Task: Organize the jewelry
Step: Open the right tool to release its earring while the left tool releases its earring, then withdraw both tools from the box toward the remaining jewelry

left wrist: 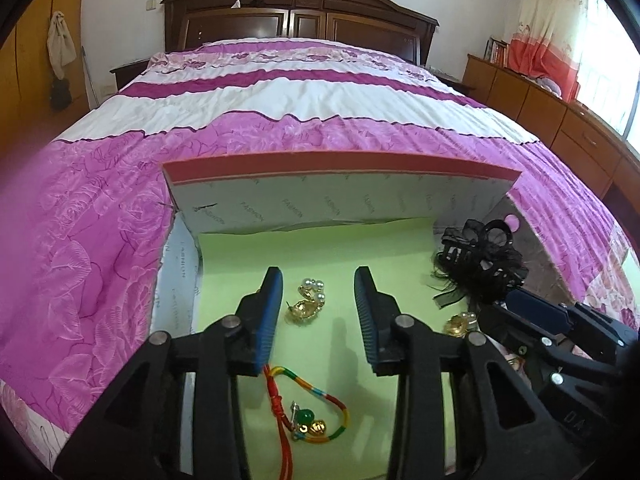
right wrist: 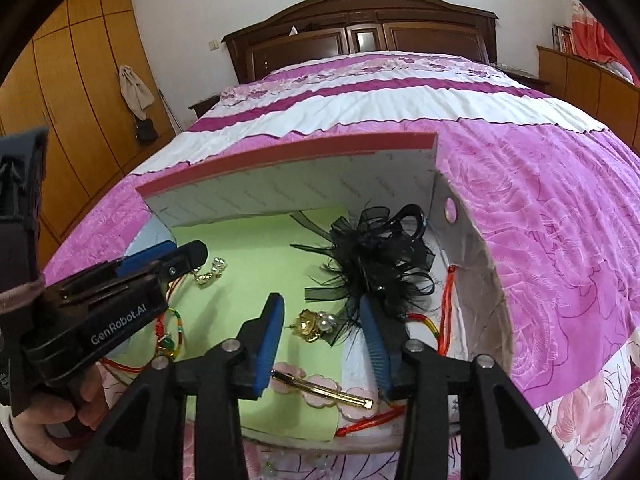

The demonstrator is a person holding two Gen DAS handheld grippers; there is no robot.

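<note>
An open cardboard box point(left wrist: 336, 196) lined with green paper sits on the bed. My left gripper point(left wrist: 318, 312) is open over the box, its jaws either side of gold pearl earrings point(left wrist: 308, 300). A multicoloured cord bracelet point(left wrist: 308, 412) with a green bead lies below it. My right gripper point(right wrist: 320, 332) is open around a gold pearl earring point(right wrist: 314, 325), beside a black feathered hair claw point(right wrist: 380, 256). A gold hair clip point(right wrist: 324, 390) on pink flowers lies near the front wall. The left gripper point(right wrist: 176, 260) also shows in the right wrist view.
The box rests on a pink and white floral bedspread point(left wrist: 280, 92) with a dark wooden headboard point(left wrist: 300, 16) behind. Red cords point(right wrist: 446, 312) hang at the box's right wall. Wooden cabinets point(left wrist: 560, 120) stand at the right, a wardrobe point(right wrist: 80, 80) at the left.
</note>
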